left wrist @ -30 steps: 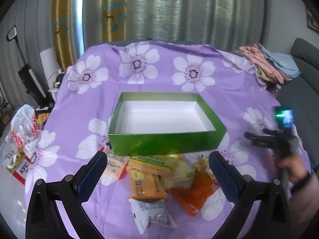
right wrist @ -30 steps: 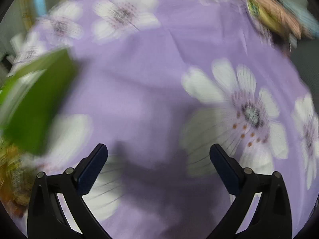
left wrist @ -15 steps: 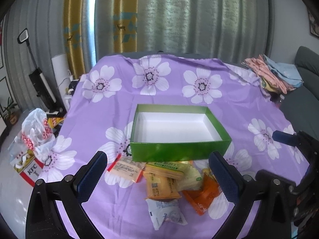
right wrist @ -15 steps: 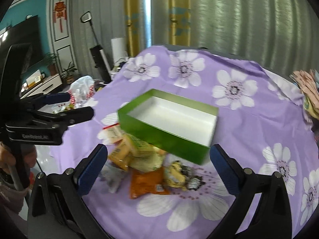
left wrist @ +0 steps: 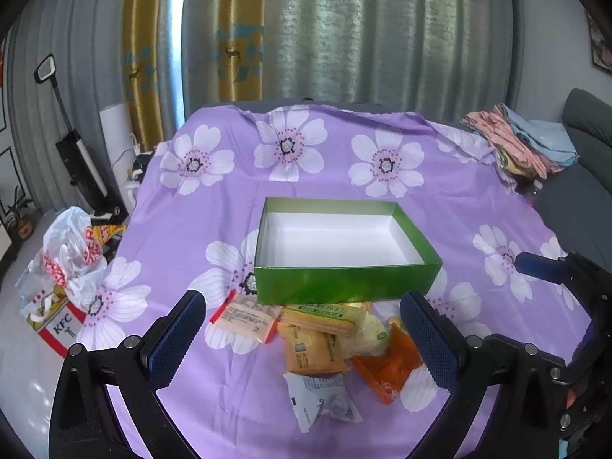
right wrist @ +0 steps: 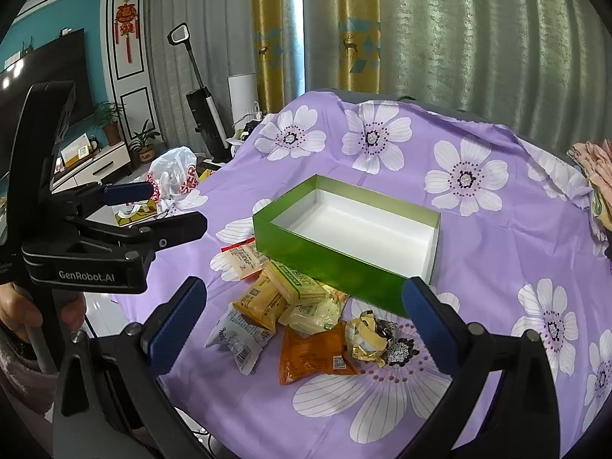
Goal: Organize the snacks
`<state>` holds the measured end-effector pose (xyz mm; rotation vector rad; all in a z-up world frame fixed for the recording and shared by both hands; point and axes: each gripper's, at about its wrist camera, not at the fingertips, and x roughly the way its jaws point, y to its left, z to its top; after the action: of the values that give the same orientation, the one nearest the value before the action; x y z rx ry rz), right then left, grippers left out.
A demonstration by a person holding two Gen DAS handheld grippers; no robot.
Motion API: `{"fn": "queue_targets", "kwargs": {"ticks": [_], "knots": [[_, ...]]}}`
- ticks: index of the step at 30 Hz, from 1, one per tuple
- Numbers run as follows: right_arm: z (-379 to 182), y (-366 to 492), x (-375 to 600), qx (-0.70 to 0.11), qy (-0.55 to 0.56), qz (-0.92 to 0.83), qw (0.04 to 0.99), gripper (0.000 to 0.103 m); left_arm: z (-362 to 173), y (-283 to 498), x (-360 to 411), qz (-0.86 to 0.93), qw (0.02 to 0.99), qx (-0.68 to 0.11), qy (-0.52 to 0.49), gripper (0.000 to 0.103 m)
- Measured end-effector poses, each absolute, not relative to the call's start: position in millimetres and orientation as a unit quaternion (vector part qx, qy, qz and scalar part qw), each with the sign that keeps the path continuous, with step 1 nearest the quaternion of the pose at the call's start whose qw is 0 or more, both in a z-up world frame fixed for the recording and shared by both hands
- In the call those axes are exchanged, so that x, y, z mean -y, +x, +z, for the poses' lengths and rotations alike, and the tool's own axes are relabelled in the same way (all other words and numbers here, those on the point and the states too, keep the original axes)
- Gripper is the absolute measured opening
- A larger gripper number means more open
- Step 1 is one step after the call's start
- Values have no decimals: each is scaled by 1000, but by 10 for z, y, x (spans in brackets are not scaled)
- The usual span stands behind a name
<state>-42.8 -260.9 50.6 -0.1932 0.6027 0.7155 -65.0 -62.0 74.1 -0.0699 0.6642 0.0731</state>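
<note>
One green box [left wrist: 346, 285] holds nothing; snacks [left wrist: 329, 338] beside it.

Green box [left wrist: 346, 286] on purple white-flowered cloth [left wrist: 214, 237]; orange packet [right wrist: 314, 352].

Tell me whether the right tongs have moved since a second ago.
Yes. The right tongs pulled up and back: their view was close over the cloth, and now takes in the whole green box and snack pile.

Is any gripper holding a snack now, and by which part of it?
Nothing is held. The left gripper and right gripper are both open above the snack packets.
</note>
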Motion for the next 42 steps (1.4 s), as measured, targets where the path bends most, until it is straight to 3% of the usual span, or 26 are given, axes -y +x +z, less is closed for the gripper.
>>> {"fn": "queue_targets", "kwargs": {"ticks": [29, 36, 42], "knots": [[242, -331, 2633, -324, -82, 336, 881, 103, 426, -497, 644, -2, 926, -371, -65, 101], [-138, -238, 2785, -367, -46, 334, 867, 103, 39, -468, 624, -68, 902, -407, -126, 101], [-620, -227, 2897, -415, -24, 336, 845, 102, -316, -476, 793, -105, 890, -429, -111, 101]]}}
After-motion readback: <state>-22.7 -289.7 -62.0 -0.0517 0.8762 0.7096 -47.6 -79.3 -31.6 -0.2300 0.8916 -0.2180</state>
